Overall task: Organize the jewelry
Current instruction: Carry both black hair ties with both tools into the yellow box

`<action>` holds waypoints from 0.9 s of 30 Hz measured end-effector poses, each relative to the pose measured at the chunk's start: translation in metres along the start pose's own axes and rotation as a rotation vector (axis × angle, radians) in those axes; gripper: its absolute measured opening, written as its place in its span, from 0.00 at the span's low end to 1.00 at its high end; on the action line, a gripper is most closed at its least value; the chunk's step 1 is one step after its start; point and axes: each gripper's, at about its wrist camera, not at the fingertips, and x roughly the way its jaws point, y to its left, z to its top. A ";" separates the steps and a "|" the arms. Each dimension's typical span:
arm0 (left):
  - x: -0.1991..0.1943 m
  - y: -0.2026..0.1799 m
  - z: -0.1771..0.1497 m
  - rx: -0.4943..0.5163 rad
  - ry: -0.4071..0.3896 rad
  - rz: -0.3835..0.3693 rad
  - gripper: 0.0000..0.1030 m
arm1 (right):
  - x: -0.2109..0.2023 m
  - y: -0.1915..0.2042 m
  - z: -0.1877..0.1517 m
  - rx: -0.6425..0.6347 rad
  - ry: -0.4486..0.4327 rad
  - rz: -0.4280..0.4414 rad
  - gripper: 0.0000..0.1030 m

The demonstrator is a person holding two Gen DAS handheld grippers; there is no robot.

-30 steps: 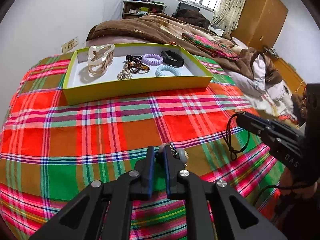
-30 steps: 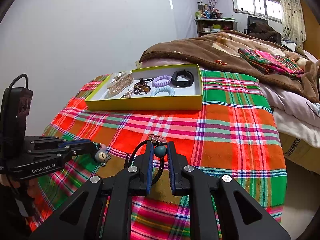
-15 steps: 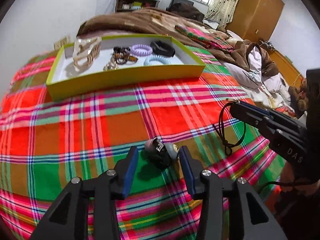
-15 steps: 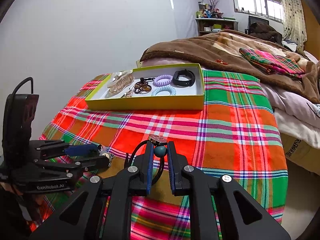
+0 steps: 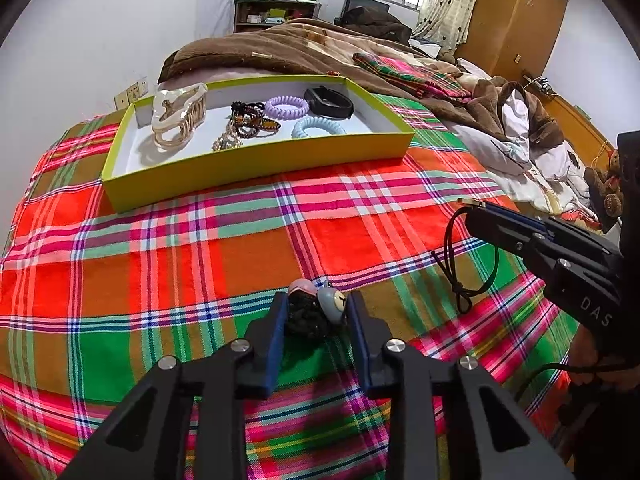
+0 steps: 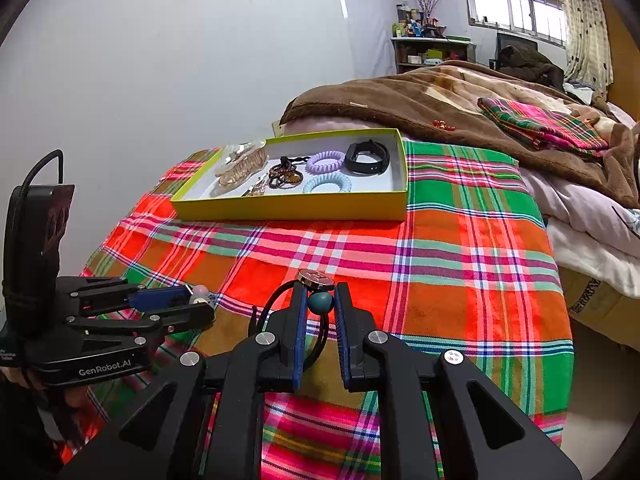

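the left gripper (image 5: 316, 316) has just been closing around a fuzzy black hair tie (image 5: 308, 318) with two little round faces. the right gripper (image 6: 320, 304) pinches a black cord hair tie (image 6: 320, 332) with a teal bead.

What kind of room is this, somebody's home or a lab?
Most likely a lived-in bedroom at home. A brown blanket lies rumpled over a bed, a wooden wardrobe stands in the corner, and a cluttered shelf sits by the curtained window.

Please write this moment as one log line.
left gripper: fingers just closed on charm hair tie | right gripper: holds bead cord
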 end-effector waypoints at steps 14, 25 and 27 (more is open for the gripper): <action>-0.029 0.013 0.025 -0.013 -0.083 0.011 0.30 | -0.009 0.004 0.028 -0.020 -0.042 -0.012 0.13; -0.044 0.027 0.061 0.007 -0.155 0.025 0.30 | -0.002 0.005 0.066 -0.035 -0.078 -0.027 0.13; -0.045 0.030 0.068 0.009 -0.166 0.027 0.30 | 0.001 0.003 0.072 -0.030 -0.084 -0.027 0.13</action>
